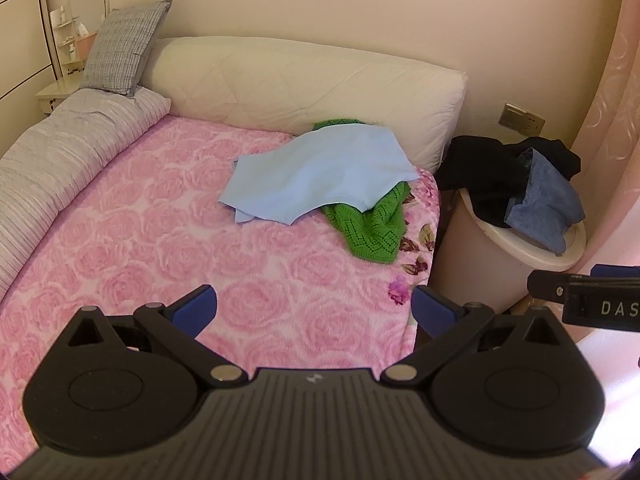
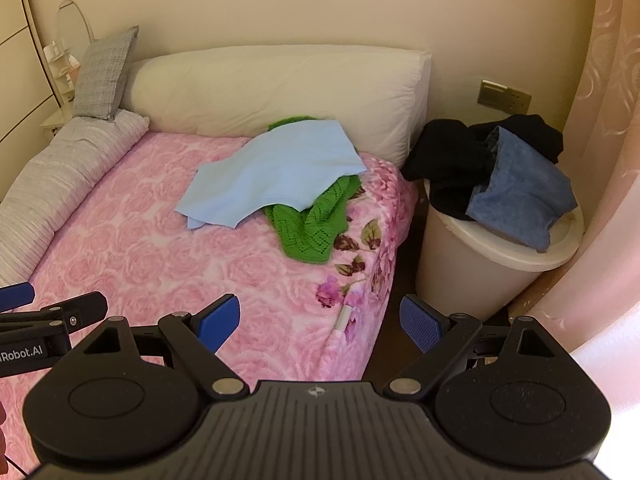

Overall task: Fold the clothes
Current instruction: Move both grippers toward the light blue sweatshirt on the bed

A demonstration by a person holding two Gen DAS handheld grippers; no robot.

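2 hand-held grippers hover over the near end of the bed, both spread wide and gripping nothing: the left hand-held gripper [image 1: 314,308] above the pink rose blanket [image 1: 160,248], the right hand-held gripper [image 2: 320,320] at the bed's right edge. Further out, a light blue garment [image 1: 316,176] lies crumpled on a green knit [image 1: 372,228] near the white bolster [image 1: 312,88]. Beside the bed, a white bin [image 2: 480,264] carries a black garment [image 2: 448,160] and a blue-grey one [image 2: 524,192], draped over its rim.
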